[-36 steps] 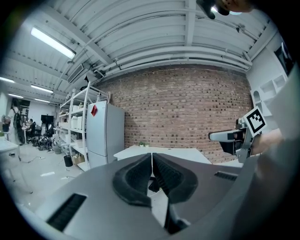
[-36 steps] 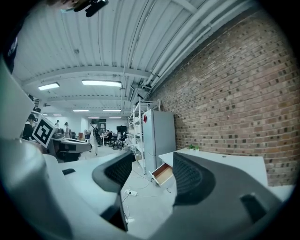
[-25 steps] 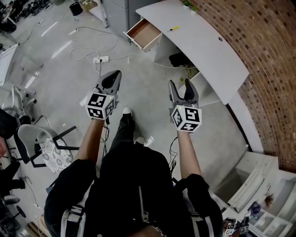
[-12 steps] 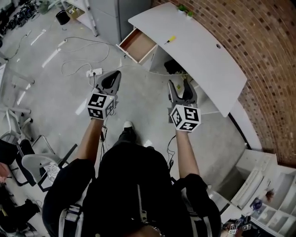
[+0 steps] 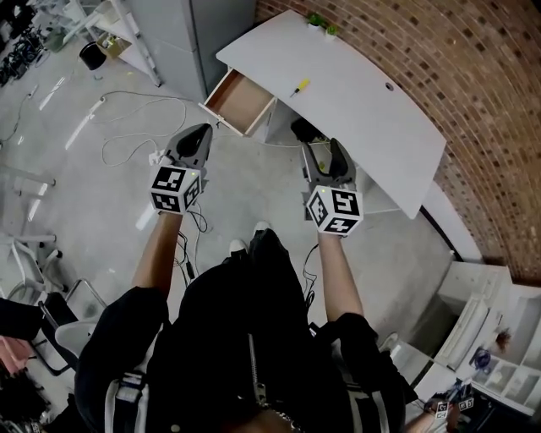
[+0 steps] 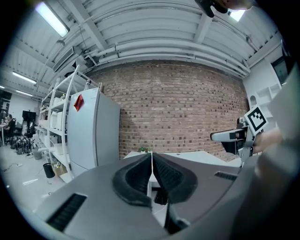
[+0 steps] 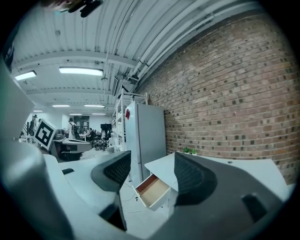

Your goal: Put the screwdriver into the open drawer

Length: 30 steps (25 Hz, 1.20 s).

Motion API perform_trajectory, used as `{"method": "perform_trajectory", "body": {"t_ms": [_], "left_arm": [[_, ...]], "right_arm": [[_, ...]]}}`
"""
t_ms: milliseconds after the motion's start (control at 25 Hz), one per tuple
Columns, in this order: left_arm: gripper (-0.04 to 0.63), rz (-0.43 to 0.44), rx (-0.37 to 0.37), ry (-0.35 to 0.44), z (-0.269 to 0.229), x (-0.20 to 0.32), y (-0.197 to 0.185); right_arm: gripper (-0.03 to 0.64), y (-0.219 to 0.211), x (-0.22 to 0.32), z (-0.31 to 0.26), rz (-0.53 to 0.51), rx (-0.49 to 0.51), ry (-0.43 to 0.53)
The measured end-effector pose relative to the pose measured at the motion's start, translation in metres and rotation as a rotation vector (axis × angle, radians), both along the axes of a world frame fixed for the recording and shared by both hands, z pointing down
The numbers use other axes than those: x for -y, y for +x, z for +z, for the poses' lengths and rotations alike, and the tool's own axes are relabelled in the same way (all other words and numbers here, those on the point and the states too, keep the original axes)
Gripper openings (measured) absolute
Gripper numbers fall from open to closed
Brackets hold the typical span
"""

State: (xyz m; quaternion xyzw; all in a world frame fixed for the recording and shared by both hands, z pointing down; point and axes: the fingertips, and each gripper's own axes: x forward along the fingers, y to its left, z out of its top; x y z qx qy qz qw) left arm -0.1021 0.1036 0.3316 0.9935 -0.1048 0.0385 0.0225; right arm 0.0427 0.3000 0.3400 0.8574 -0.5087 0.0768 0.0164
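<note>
A small yellow-handled screwdriver (image 5: 300,86) lies on the white desk (image 5: 363,110) near its left end. Below that end the wooden drawer (image 5: 239,102) stands pulled open, seemingly empty; it also shows between the jaws in the right gripper view (image 7: 153,190). My left gripper (image 5: 198,135) is shut with nothing in it, held over the floor short of the drawer. My right gripper (image 5: 324,150) is open and empty, just before the desk's front edge. In the left gripper view the shut pads (image 6: 151,174) face the brick wall.
A grey cabinet (image 5: 215,25) stands left of the desk against the brick wall (image 5: 473,76). Cables and a power strip (image 5: 156,156) lie on the concrete floor. Small plants (image 5: 321,24) sit at the desk's far end. White shelving (image 5: 486,355) is at lower right.
I have walked forward: the desk and drawer have come closer and lower in the head view. Both grippers keep their states, left shut and right open.
</note>
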Motion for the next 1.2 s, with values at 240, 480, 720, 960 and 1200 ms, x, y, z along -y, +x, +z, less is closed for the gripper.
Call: {"method": "perform_trajectory", "body": {"t_ms": [240, 480, 720, 960, 1200], "left_arm": [[0.028, 0.019, 0.008, 0.005, 0.004, 0.03, 0.035], [0.028, 0.034, 0.023, -0.011, 0.017, 0.068, 0.084], [0.028, 0.049, 0.03, -0.012, 0.014, 0.112, 0.142], [0.028, 0.05, 0.04, -0.006, 0.01, 0.158, 0.195], [0.028, 0.059, 0.033, 0.007, 0.005, 0.198, 0.232]], "right_arm": [[0.285, 0.032, 0.026, 0.01, 0.016, 0.016, -0.004], [0.285, 0.077, 0.066, 0.028, 0.034, 0.05, -0.022], [0.284, 0.132, 0.116, 0.028, 0.044, 0.062, -0.027], [0.282, 0.191, 0.161, 0.026, 0.062, 0.071, -0.028], [0.279, 0.231, 0.2, 0.028, 0.075, 0.08, -0.048]]}}
